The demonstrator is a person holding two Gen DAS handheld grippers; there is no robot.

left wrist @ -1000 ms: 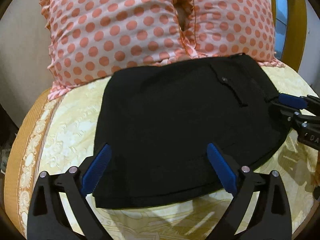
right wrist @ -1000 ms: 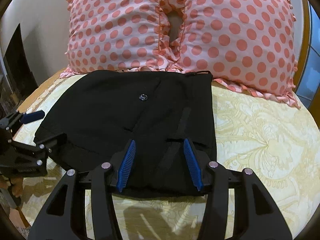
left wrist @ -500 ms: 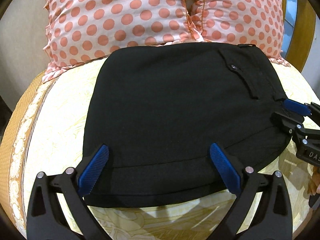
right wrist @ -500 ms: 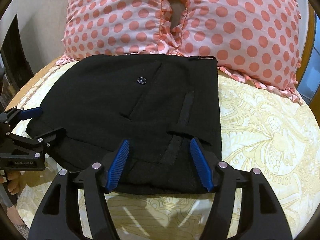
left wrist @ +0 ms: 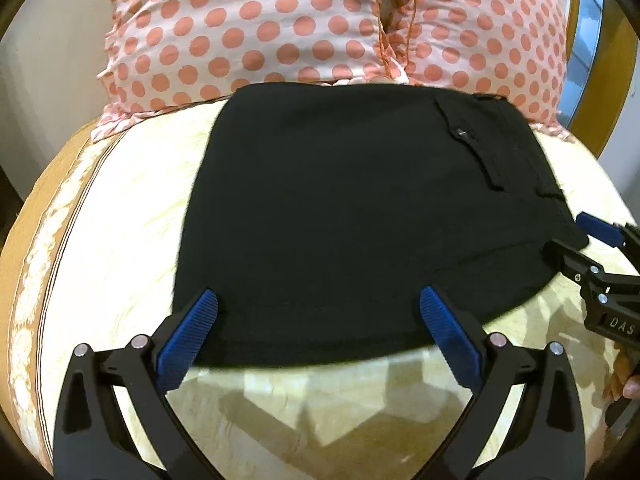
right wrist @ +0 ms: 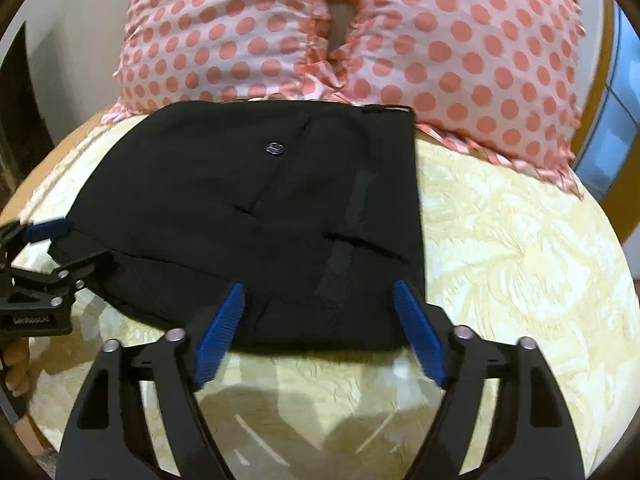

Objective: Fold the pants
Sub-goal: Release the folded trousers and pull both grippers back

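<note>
Folded pants [left wrist: 360, 220] flat on the bed [right wrist: 520, 260]; bare sheet right.
My left gripper [left wrist: 316, 332] released; right gripper [right wrist: 320, 320] jaws just widened, released at near hem.

Two pink pillows [left wrist: 248, 28] [right wrist: 472, 44] with coral polka dots (ruffled edges touching) lie side by side at the head of a cream floral bedspread [right wrist: 520, 248], against a yellow wooden headboard [left wrist: 600, 80].

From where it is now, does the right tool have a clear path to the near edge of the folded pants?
Probably yes: the right tool stands open just over the pants' near edge, with nothing in between.
</note>
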